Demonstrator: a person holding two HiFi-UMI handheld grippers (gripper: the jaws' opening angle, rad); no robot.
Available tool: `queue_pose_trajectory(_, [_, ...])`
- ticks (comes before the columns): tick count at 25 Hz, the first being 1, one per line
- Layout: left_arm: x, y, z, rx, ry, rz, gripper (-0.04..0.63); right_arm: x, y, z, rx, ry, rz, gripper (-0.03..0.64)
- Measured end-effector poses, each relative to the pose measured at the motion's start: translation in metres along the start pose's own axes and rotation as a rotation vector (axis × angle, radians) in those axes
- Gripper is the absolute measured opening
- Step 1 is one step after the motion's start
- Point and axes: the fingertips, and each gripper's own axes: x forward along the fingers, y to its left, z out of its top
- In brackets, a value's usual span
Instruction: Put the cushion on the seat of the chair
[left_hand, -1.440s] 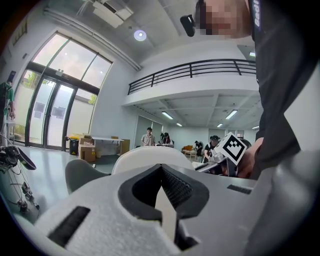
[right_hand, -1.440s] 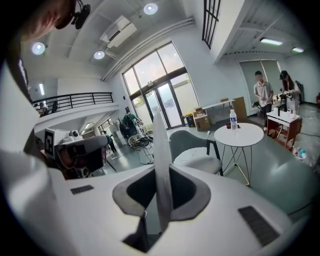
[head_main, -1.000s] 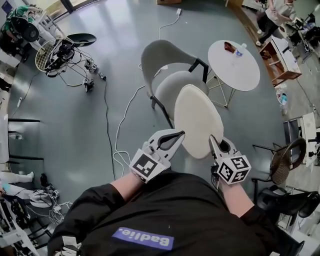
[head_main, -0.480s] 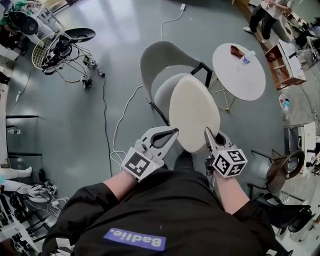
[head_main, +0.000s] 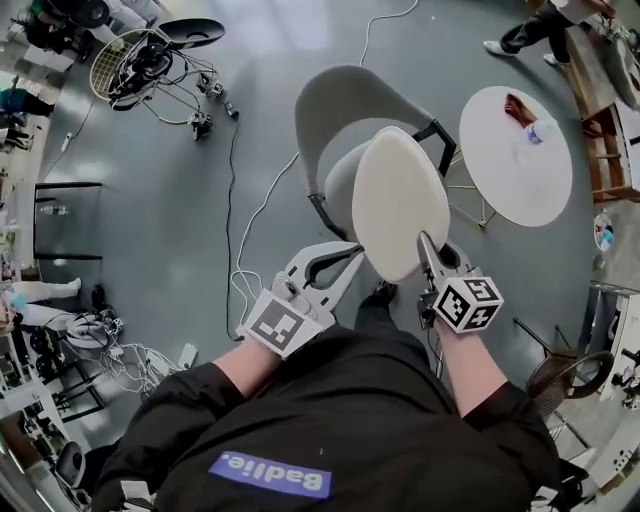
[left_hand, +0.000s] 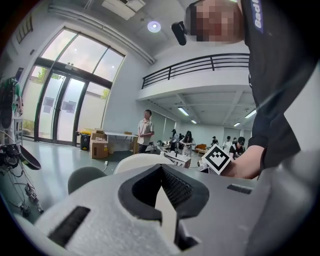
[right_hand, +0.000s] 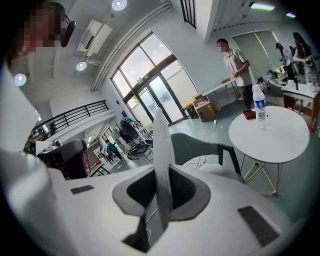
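A cream oval cushion (head_main: 398, 200) hangs tilted over the grey chair (head_main: 345, 100) and covers most of its seat (head_main: 338, 188). My left gripper (head_main: 352, 258) is shut on the cushion's near left edge. My right gripper (head_main: 427, 248) is shut on its near right edge. In the left gripper view the cushion (left_hand: 166, 207) is a thin pale wedge pinched between the jaws, with the chair's back (left_hand: 84, 177) beyond. From the right gripper view the cushion (right_hand: 162, 165) stands edge-on in the jaws, and the chair (right_hand: 197, 145) is just behind it.
A round white table (head_main: 515, 155) stands right of the chair, with a bottle (right_hand: 258, 107) on it. Cables (head_main: 240, 230) trail over the floor to the left. Gear is piled at the upper left (head_main: 140, 60). A person (head_main: 530, 30) walks at the top right.
Both grippers have carried the cushion forward toward the chair. It now overlaps more of the seat and reaches near the backrest. Both grips are unchanged.
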Motion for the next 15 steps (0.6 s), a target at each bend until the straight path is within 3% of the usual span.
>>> queue_pose_trajectory(4, [0.027, 0.011, 0.012, -0.024, -0.011, 0.071, 0.015, 0.030, -0.022, 0.014, 0.038, 0.025, 0.046, 0.061])
queue_pose_trajectory(15, [0.040, 0.050, -0.013, -0.076, 0.012, 0.212, 0.015, 0.128, -0.053, -0.004, 0.163, 0.082, 0.116, 0.062])
